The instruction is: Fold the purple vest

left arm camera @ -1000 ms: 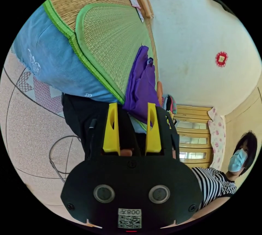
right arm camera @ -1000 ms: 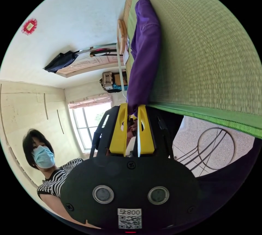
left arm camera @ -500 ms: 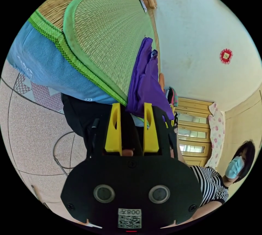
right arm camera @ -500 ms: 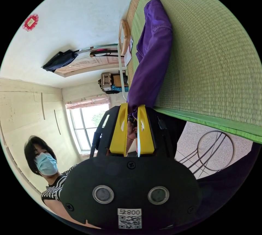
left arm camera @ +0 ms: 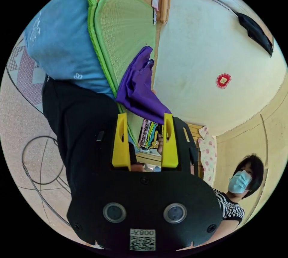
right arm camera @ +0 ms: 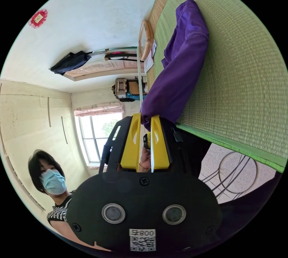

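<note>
The right gripper [right arm camera: 145, 120] pinches a corner of the purple vest [right arm camera: 180, 69], lifting it clear to fold; the left gripper [left arm camera: 144, 123] has fingers spread, the vest's hem touching one; beyond lies the green mat [right arm camera: 240, 69].

The left gripper [left arm camera: 145, 118] has opened: its yellow jaws, close together half a second ago with the purple vest [left arm camera: 138, 87] bunched over their tips, now stand well apart, with the cloth's edge crossing just beyond them. At the right gripper [right arm camera: 145, 119], more vest has drawn up from the green mat [right arm camera: 240, 69].
</note>
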`<action>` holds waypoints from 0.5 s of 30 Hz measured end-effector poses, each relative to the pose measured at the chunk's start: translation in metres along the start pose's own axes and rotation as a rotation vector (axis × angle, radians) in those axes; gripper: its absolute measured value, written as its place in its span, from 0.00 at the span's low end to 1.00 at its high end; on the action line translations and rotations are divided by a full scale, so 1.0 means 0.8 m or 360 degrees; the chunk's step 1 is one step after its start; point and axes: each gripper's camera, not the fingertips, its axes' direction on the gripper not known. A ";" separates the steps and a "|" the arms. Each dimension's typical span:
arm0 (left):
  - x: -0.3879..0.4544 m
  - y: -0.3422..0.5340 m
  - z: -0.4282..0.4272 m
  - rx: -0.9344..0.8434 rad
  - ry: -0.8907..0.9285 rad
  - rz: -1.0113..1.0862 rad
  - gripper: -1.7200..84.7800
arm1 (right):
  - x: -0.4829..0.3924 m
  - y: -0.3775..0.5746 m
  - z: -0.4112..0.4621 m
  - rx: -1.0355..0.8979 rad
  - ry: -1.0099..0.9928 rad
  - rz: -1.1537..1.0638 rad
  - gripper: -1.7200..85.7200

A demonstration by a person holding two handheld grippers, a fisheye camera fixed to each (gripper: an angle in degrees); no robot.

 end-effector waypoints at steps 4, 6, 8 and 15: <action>-0.013 -0.003 0.007 0.0096 0.0094 -0.0064 0.22 | -0.001 -0.004 0.000 0.0000 0.0000 -0.0009 0.09; -0.017 -0.009 0.010 0.0122 0.0088 -0.0092 0.22 | 0.000 -0.006 -0.001 0.0000 0.0003 -0.0013 0.09; -0.022 -0.013 0.011 0.0136 0.0091 -0.0118 0.22 | 0.002 -0.006 -0.002 -0.0001 0.0003 -0.0017 0.09; -0.030 -0.019 0.012 0.0127 0.0182 -0.0230 0.24 | 0.017 -0.011 -0.008 0.0009 -0.0024 -0.0018 0.08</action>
